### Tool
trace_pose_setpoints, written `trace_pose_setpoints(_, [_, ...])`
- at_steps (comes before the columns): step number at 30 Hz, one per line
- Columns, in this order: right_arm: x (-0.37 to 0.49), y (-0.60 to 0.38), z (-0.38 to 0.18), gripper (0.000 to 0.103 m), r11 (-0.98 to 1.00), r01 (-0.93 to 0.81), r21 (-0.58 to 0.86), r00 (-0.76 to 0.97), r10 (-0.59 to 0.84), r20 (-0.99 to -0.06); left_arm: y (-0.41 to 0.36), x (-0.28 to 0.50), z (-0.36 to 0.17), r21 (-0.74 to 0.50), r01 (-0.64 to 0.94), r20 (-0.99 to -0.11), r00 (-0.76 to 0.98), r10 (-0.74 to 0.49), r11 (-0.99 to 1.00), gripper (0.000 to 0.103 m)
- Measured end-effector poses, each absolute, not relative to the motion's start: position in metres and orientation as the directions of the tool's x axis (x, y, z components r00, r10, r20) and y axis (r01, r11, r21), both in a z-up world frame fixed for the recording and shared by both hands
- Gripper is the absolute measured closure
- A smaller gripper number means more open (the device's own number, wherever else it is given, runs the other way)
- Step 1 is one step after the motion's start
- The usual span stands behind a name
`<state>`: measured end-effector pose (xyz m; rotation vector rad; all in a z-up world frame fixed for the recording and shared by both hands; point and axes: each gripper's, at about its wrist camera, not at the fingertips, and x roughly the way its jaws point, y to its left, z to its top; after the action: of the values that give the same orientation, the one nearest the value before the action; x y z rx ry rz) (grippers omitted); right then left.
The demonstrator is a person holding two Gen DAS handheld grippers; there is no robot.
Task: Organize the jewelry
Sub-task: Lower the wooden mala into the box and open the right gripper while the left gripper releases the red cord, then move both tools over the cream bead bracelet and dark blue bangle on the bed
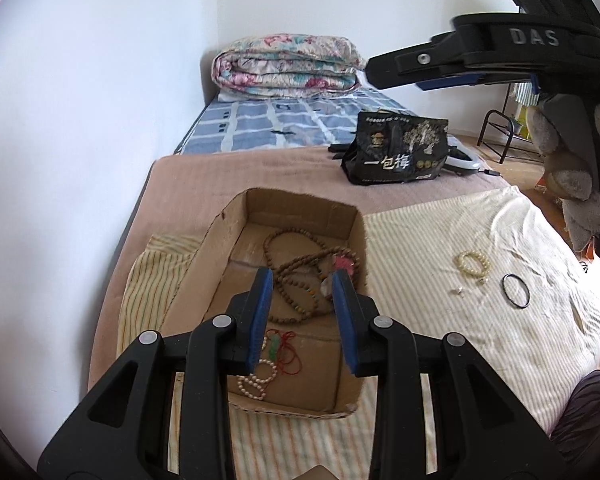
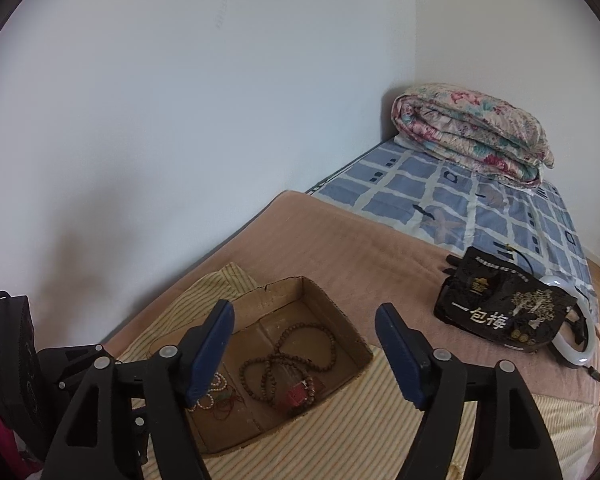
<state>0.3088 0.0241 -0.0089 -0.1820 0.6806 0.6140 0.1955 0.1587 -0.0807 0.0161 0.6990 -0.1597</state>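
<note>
An open cardboard box [image 1: 300,208] sits on a striped cloth on the bed. In it lie a long brown bead necklace [image 1: 300,263], a pearl bracelet [image 1: 256,384], a red cord with a green pendant [image 1: 276,346] and a pink-red charm [image 1: 345,262]. My left gripper [image 1: 302,278] hovers above the box, open, with nothing between its blue pads. On the cloth to the right lie a cream bead bracelet [image 1: 474,263], a black ring [image 1: 515,286] and small earrings [image 1: 458,291]. My right gripper [image 2: 304,310] stands wide open and empty above the box [image 2: 332,312], with the necklace [image 2: 278,360] below it.
A black snack bag [image 1: 396,152] and a white ring light [image 2: 576,356] lie further back on the pink blanket. A folded floral quilt [image 1: 288,66] sits at the bed's head. The wall runs along the left. A plush toy [image 1: 572,176] hangs at the right.
</note>
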Motion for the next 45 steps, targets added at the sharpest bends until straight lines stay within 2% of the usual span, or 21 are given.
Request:
trace_pose_setpoints(2, [0.303,0.01,-0.003,0.018,0.816,-0.577,0.033,0.626,0.468,-0.624,0.151,0.194,-0.077,-0.031,0.161,-0.639,0.755,-0.143,0.987,0.072])
trace_pose_setpoints(5, [0.294,-0.011,0.004,0.015,0.826,-0.564,0.02,0.649,0.458,-0.607,0.136,0.193,-0.073,-0.022,0.178,-0.637,0.756,-0.152,0.984,0.072])
trace_pose_setpoints(10, [0.281,-0.057,0.012,0.0,0.848,-0.53,0.011,0.689,0.438,-0.577,0.111,0.195,-0.07,-0.022,0.213,-0.637,0.75,-0.178,0.977,0.072])
trace_pose_setpoints(12, [0.276,-0.079,0.013,0.0,0.859,-0.512,0.009,0.705,0.426,-0.567,0.098,0.197,-0.071,-0.023,0.23,-0.641,0.743,-0.191,0.973,0.071])
trace_pose_setpoints(16, [0.269,-0.117,0.01,0.0,0.881,-0.473,-0.002,0.726,0.389,-0.567,0.071,0.203,-0.075,-0.027,0.273,-0.649,0.727,-0.224,0.962,0.063])
trace_pose_setpoints(23, [0.253,-0.189,-0.019,0.0,0.93,-0.367,-0.022,0.762,0.287,-0.581,0.022,0.219,-0.087,-0.025,0.336,-0.675,0.689,-0.264,0.941,0.063])
trace_pose_setpoints(35, [0.223,-0.275,-0.106,0.0,0.969,-0.246,-0.025,0.698,0.159,-0.698,-0.037,0.25,-0.124,-0.052,0.387,-0.735,0.609,-0.298,0.921,0.063])
trace_pose_setpoints(45, [0.201,-0.271,-0.174,0.0,0.954,-0.3,0.015,0.625,0.208,-0.753,-0.07,0.285,-0.162,-0.085,0.4,-0.793,0.527,-0.305,0.912,0.063])
